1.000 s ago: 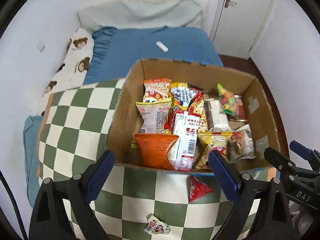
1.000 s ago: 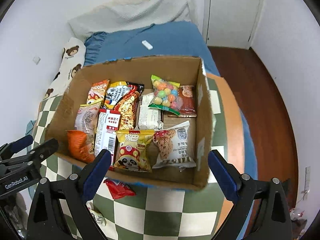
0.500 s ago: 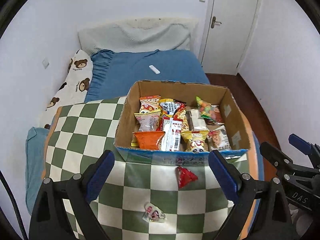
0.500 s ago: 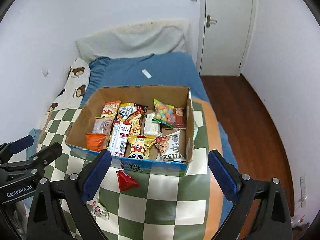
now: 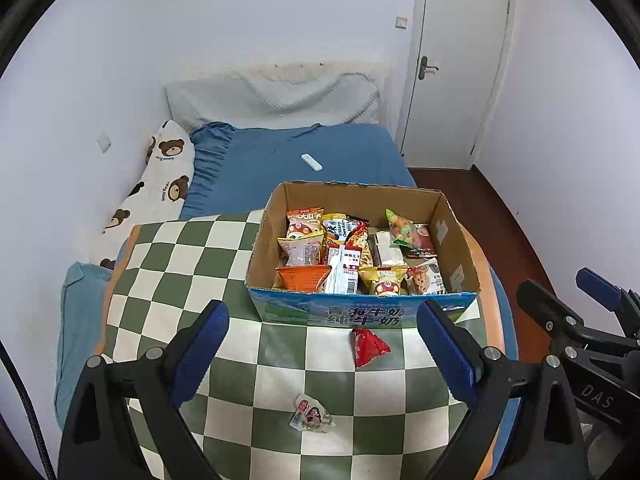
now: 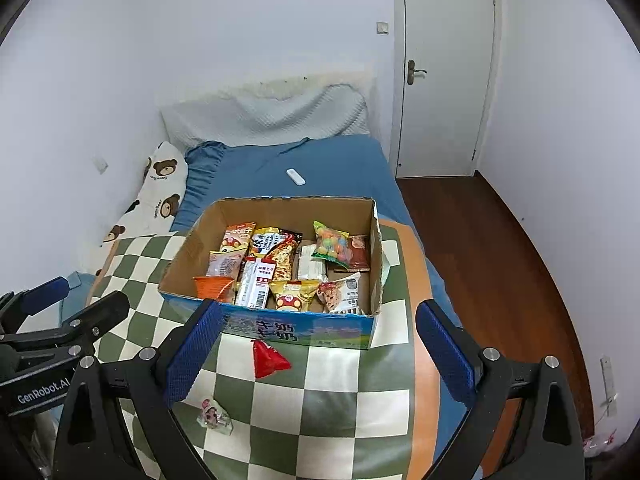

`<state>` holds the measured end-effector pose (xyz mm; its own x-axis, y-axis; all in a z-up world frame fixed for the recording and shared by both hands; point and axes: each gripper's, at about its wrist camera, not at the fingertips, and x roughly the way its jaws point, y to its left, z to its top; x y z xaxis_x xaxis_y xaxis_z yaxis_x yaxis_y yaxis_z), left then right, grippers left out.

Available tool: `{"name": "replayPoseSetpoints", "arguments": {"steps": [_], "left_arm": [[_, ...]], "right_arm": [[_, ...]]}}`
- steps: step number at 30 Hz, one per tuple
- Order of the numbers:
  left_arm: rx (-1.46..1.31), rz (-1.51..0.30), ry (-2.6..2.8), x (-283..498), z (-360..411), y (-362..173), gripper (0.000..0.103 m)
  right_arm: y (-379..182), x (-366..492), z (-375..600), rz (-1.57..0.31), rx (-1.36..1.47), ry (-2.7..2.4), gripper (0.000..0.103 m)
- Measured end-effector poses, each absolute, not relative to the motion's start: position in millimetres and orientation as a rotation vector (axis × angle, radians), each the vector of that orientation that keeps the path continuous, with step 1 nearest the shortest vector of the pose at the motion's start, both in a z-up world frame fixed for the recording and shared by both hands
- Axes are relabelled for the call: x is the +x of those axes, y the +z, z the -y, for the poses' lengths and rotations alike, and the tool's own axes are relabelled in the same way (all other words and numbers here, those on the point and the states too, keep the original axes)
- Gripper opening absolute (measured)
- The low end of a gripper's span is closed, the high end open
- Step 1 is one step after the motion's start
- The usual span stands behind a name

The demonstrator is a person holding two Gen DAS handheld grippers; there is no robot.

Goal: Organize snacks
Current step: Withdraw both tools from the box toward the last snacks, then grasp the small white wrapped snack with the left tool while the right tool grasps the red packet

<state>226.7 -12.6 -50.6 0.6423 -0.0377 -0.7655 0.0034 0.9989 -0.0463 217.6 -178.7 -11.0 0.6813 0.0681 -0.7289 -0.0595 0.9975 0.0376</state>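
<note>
Mostly done, by the look of it. Cardboard box (image 5: pixel 362 314) sits on the checkered cloth (image 5: pixel 172 280) over the bed and holds roughly ten snack packs in rows: orange bag (image 5: pixel 304 278), barcode pack (image 5: pixel 345 270), candy bag (image 5: pixel 400 227), cookie pack (image 5: pixel 426 278).

Left to do: two strays outside the box. Red triangular packet (image 5: pixel 368 347) lies at 6 o'clock, just beside the box front. Small pale wrapped snack (image 5: pixel 312 419) lies further out toward 7 o'clock.

Left gripper (image 5: pixel 324 356): jaws wide open, empty. Right gripper (image 6: pixel 316 354): jaws wide open, empty. Both hover above the cloth, well apart from either stray.

Likely next: red packet, being nearer the box.
</note>
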Motion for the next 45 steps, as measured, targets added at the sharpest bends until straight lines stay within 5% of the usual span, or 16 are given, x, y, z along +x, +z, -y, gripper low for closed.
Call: {"name": "replayPoseSetpoints", "arguments": {"steps": [11, 16, 29, 30, 33, 35, 45], "left_arm": [[-0.069, -1.026, 0.058, 231.1, -8.8, -108.9, 0.096], [-0.114, -1.202, 0.117, 231.5, -29.5, -180.9, 0.096], [-0.268, -1.514, 0.048, 229.6, -22.6, -316.2, 0.096], [-0.242, -1.512, 0.038, 231.9, -17.4, -319.5, 0.094], [-0.178, -1.528, 0.006, 237.2, -0.6, -333.4, 0.054], [-0.163, -1.529, 0.004, 237.3, 4.5, -336.7, 0.051], [-0.212, -1.527, -0.029, 228.3, 0.4, -338.8, 0.051]], "right_arm": [[-52.6, 222.1, 176.1, -0.918, 0.095, 0.19, 0.098], [-122.3, 245.6, 164.2, -1.08, 0.128, 0.264, 0.063], [-252.2, 314.7, 93.1, -1.292, -0.041, 0.35, 0.063], [-257.4, 317.9, 88.4, -1.3, -0.054, 0.352, 0.063], [-273.1, 325.0, 78.5, -1.327, -0.094, 0.353, 0.061], [-280.5, 325.7, 75.7, -1.334, -0.119, 0.357, 0.044], [-283.3, 264.2, 123.2, -1.402, -0.115, 0.343, 0.042]]}}
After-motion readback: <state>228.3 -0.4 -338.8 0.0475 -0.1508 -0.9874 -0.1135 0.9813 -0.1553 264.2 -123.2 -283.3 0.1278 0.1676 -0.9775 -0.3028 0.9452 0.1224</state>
